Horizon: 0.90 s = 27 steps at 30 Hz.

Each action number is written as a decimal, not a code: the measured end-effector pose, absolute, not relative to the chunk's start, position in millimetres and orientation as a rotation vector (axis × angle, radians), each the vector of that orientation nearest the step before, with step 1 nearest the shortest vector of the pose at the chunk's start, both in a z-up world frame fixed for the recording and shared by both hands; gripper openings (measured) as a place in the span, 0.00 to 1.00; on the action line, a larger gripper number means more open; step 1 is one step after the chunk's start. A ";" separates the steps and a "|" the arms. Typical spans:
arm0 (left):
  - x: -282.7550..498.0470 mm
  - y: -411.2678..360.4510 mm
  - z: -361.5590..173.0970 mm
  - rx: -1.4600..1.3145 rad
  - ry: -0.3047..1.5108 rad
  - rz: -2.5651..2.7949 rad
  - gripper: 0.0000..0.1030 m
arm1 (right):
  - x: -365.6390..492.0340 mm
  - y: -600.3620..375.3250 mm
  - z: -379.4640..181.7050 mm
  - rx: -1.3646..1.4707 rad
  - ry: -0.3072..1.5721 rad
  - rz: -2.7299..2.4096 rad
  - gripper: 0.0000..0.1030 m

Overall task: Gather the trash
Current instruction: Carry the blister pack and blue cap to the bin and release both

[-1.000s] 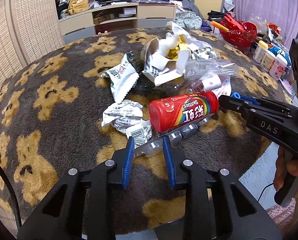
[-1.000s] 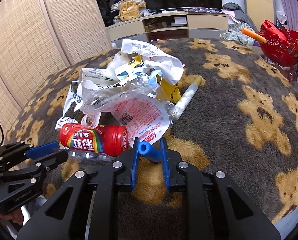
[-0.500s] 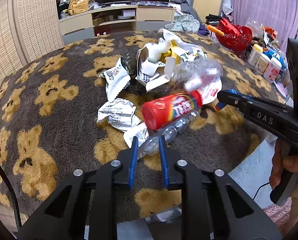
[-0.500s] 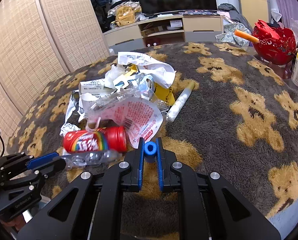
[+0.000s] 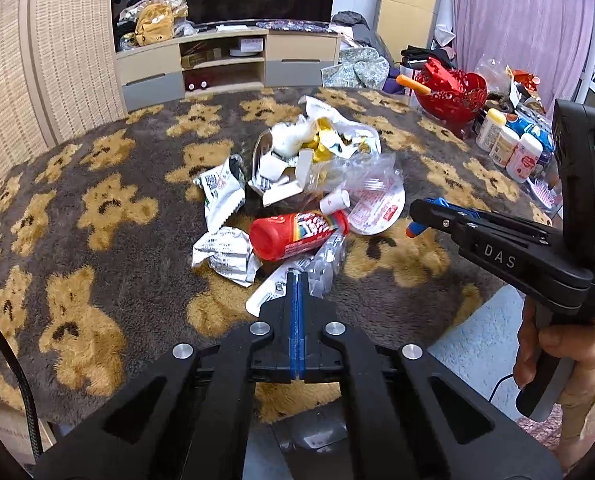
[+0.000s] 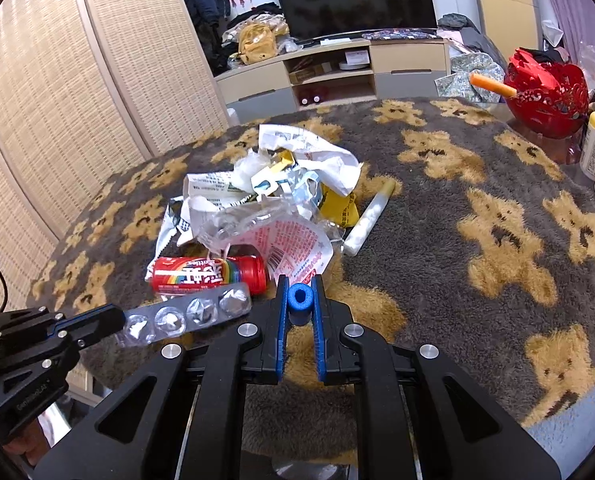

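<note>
Both grippers lifted: left gripper [image 5: 297, 280] just clamped shut on blister pack [image 6: 185, 316] jutting ahead, right gripper [image 6: 300, 300] pinching blue foam tube [image 6: 300, 298]; lift level, clear of red can [image 6: 209, 274].

A: Blister strip [image 6: 185, 317]: the near end sits inside the left tool [image 6: 115, 320], hidden. In the left wrist view, the pads cover most of it.

B: Blue tube [image 6: 300, 303]: only the open end shows; its length runs back between the right tool [image 6: 300, 312]'s pads.

A: Red can [image 5: 297, 235]: print partly blurred. A clear wrapper [image 6: 237, 220] overlaps its top edge.

B: Person's hand [image 5: 553, 356]: cut off at the frame edge, partly behind the handle. Bottles [image 5: 509, 148] at the bench edge: labels too small to read.
</note>
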State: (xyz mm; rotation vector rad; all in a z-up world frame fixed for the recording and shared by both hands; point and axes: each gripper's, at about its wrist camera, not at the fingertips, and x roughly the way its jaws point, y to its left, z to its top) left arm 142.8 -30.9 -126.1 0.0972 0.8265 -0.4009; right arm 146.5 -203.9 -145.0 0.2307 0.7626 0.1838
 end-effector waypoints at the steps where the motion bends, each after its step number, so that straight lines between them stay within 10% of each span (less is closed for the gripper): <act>1: 141.9 -30.8 -123.1 0.095 0.823 -0.401 0.00 | 144.6 -204.6 -142.0 0.231 0.758 0.183 0.12; 27: 26.2 -17.3 -93.4 0.028 0.796 -0.394 0.00 | 28.2 -206.7 -116.9 0.175 0.775 0.216 0.12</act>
